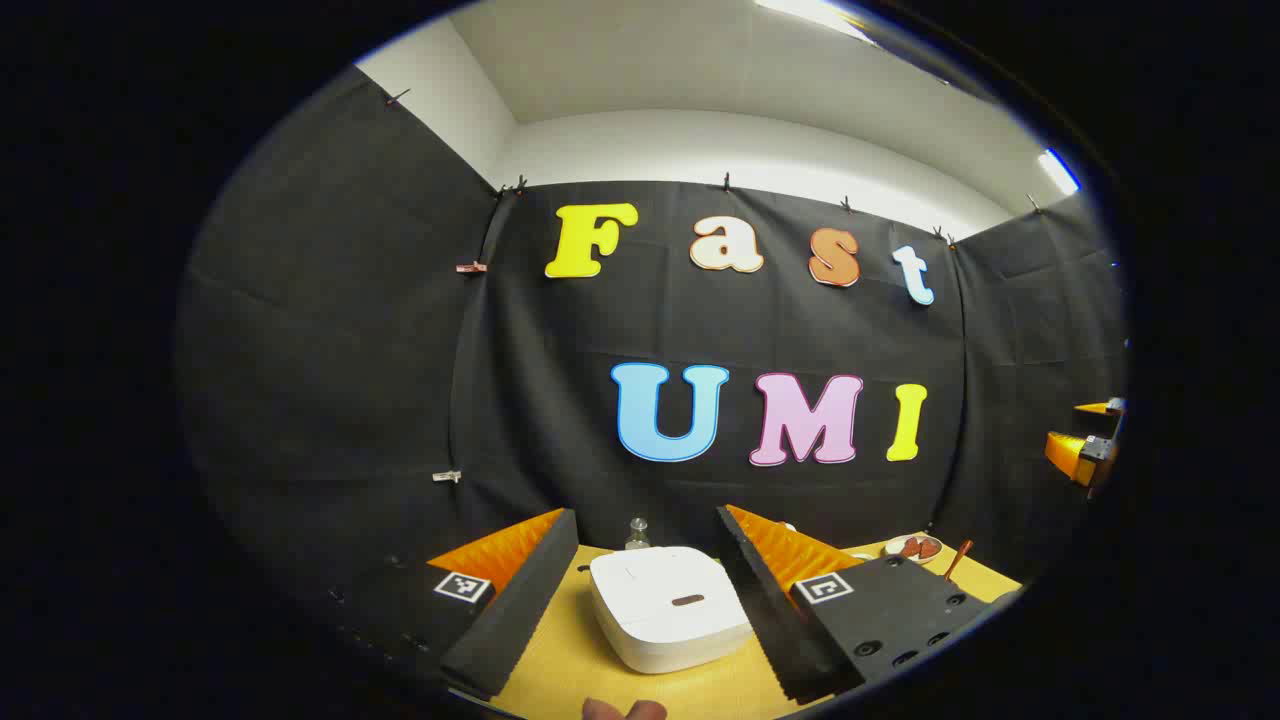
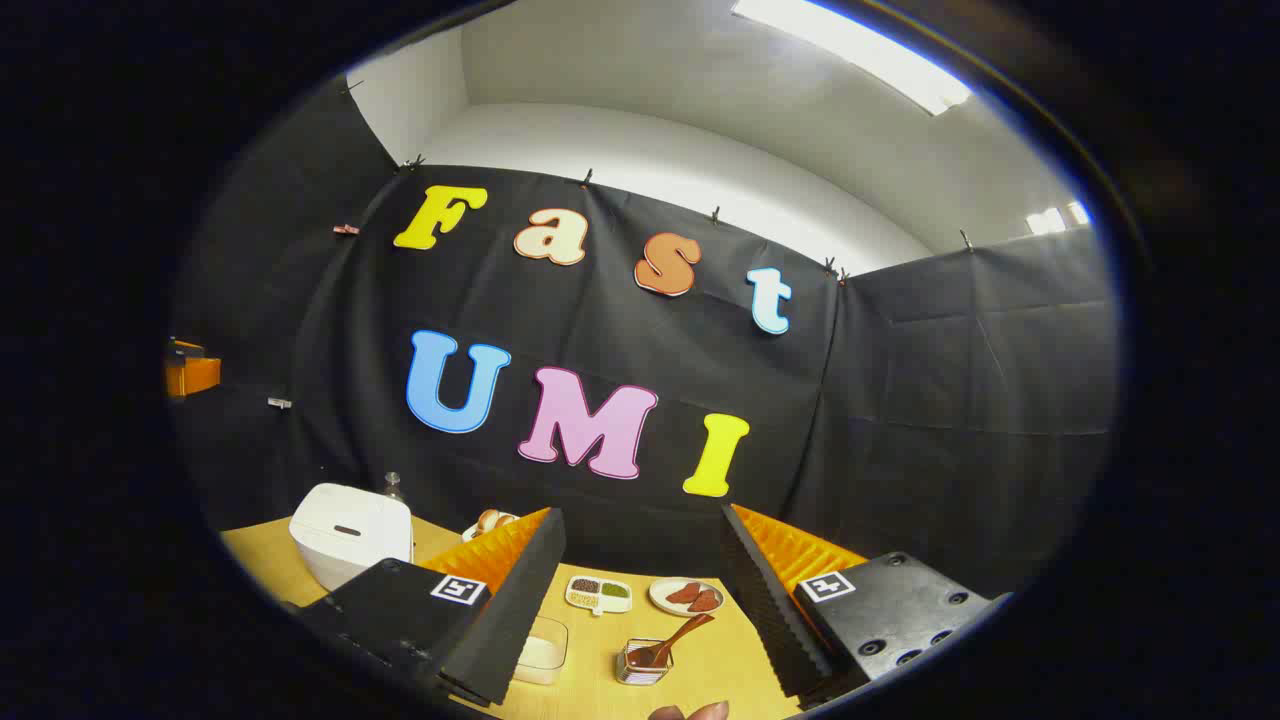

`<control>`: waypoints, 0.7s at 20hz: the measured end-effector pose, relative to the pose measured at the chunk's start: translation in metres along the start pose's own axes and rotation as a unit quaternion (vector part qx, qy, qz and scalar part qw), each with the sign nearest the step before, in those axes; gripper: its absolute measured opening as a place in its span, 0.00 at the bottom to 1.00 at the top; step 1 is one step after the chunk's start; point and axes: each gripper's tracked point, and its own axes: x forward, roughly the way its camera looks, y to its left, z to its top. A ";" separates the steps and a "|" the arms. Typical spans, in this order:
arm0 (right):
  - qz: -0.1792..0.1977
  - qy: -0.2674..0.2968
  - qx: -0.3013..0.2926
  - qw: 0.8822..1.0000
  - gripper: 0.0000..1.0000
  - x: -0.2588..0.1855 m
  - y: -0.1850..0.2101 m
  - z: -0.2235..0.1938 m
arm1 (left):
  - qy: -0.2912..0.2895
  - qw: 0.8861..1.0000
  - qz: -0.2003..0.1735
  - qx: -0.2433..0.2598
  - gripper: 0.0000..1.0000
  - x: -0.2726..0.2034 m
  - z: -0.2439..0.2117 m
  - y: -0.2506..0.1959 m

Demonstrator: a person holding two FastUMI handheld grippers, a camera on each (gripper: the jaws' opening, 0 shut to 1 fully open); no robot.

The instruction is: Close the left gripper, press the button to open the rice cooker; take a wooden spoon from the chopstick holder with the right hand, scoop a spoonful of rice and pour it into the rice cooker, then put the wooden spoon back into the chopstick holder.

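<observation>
White rice cooker [image 1: 668,605], lid down, sits on yellow surface [image 1: 570,660] between spread left tongs [image 1: 640,600]. Right gripper view: wooden spoon [image 2: 672,640] leans in chopstick holder [image 2: 642,664] between spread right tongs [image 2: 640,610]; rice container [image 2: 542,650] beside holder.

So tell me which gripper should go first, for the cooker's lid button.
Left. The left gripper already faces the closed rice cooker, its button between the open fingers. The right gripper faces the wooden spoon instead.
</observation>
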 end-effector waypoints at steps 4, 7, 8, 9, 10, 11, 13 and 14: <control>-0.001 0.001 -0.010 1.000 0.97 -0.007 -0.001 -0.001 | 0.003 1.000 -0.012 0.009 0.95 -0.002 0.001 -0.009; 0.000 0.006 -0.008 1.000 0.98 -0.014 -0.001 -0.005 | 0.009 1.000 -0.021 0.014 0.95 -0.004 -0.002 -0.013; -0.001 0.006 -0.009 1.000 0.98 -0.016 -0.002 -0.006 | 0.009 1.000 -0.024 0.015 0.95 -0.004 -0.003 -0.013; -0.002 0.007 -0.010 1.000 0.98 -0.018 -0.003 -0.006 | 0.009 0.999 -0.026 0.016 0.95 -0.004 -0.003 -0.013; -0.003 0.008 -0.009 1.000 0.98 -0.019 -0.004 -0.006 | 0.011 0.999 -0.029 0.016 0.95 -0.006 -0.004 -0.014; -0.005 0.008 -0.008 1.000 0.97 -0.020 -0.005 -0.006 | 0.010 0.999 -0.031 0.016 0.95 -0.007 -0.003 -0.016; -0.011 0.005 -0.010 1.000 0.97 -0.024 -0.008 -0.004 | 0.008 0.999 -0.035 0.017 0.95 -0.007 -0.002 -0.017; -0.013 0.003 -0.012 1.000 0.97 -0.024 -0.009 -0.002 | 0.006 0.999 -0.037 0.019 0.95 -0.007 -0.003 -0.018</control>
